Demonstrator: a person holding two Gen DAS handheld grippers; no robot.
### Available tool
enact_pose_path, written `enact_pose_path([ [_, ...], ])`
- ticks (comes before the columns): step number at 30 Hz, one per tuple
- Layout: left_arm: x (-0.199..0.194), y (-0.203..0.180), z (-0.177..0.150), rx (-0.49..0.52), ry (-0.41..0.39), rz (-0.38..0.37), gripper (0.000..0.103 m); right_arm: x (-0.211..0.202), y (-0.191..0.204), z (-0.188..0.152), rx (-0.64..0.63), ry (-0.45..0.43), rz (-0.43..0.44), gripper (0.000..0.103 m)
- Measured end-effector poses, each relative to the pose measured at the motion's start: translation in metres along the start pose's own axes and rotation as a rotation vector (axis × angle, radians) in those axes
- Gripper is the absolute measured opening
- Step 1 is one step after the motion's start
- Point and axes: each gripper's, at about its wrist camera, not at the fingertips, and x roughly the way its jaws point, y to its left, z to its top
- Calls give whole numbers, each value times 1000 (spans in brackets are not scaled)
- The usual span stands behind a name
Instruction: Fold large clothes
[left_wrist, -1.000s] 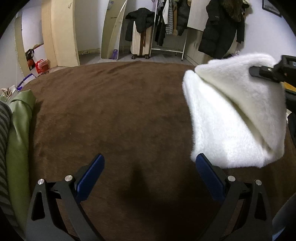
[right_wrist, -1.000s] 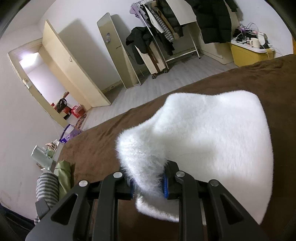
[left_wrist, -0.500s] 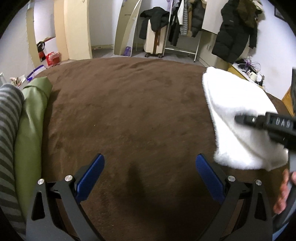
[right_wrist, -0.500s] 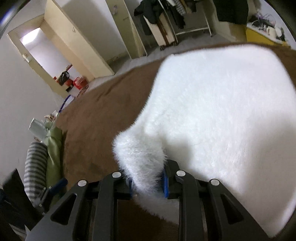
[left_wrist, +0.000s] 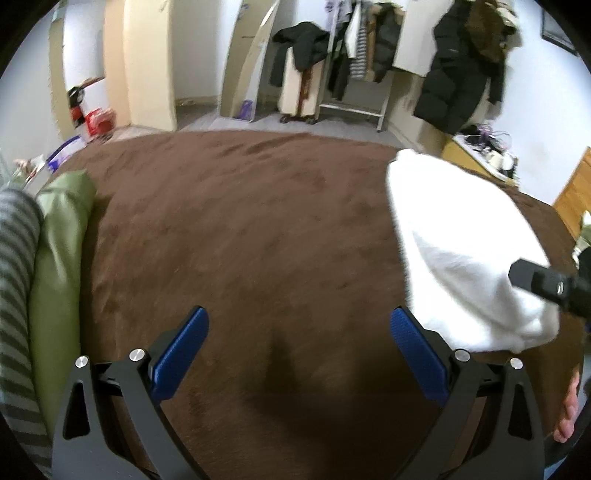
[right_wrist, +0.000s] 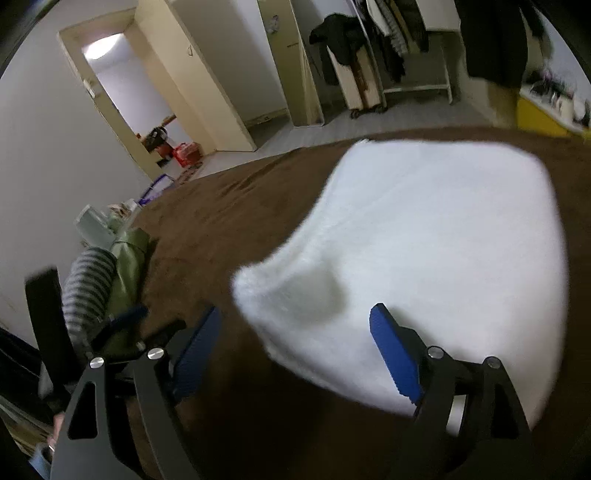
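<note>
A white fluffy garment (right_wrist: 436, 251) lies folded on the brown bedspread (left_wrist: 240, 229). In the left wrist view it lies at the right (left_wrist: 465, 251). My right gripper (right_wrist: 295, 332) is open, its blue pads either side of the garment's near corner, which rests on the bed. The right gripper's tip also shows at the right edge of the left wrist view (left_wrist: 546, 284). My left gripper (left_wrist: 299, 332) is open and empty over bare bedspread, to the left of the garment. It shows blurred at the lower left of the right wrist view (right_wrist: 122, 325).
A green garment (left_wrist: 55, 266) and a grey striped one (left_wrist: 14, 295) lie along the bed's left edge. Beyond the bed are a leaning mirror (left_wrist: 251, 66), a suitcase (left_wrist: 299, 88), a clothes rack (left_wrist: 358, 66), a hanging black coat (left_wrist: 461, 74) and a yellow cabinet (right_wrist: 543, 118).
My right gripper lowered the garment's corner onto the bed and opened, letting it go. The white garment now lies flatter. My left gripper stayed open.
</note>
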Motion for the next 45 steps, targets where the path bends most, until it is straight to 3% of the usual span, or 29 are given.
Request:
enact_pose_path([
  [3,-5,-15,11,23,4,-65,96,-24,-13,-5,10,-26,-79,92],
  [10,-23,-78,44,194,-91,-211,96,-61,-53,-18,61,-53,-171,94],
  [14,-4,-109,56,285,-56,-265,96,-61,-78,-26,135,-50,-183,96],
  [19,36,-117,57,272,61,-291,79,-61,-100,-37,198,-52,-184,96],
  [22,58,-105,48,211,147,-289,56,-61,-110,-43,211,-46,-188,96],
  [24,59,-99,39,188,151,-322,39,-58,-114,-46,216,-40,-191,96],
  [30,38,-105,30,233,69,-292,27,-54,-122,-52,244,-34,-177,96],
  [35,38,-104,31,230,79,-268,27,-55,-121,-51,228,-37,-183,96],
  [40,63,-87,7,223,130,-209,29,-49,-123,-49,236,-27,-222,96],
  [43,71,-79,-6,196,117,-191,38,-31,-126,-51,232,26,-229,96],
  [45,74,-72,-9,163,111,-198,51,-26,-128,-54,235,39,-233,96],
])
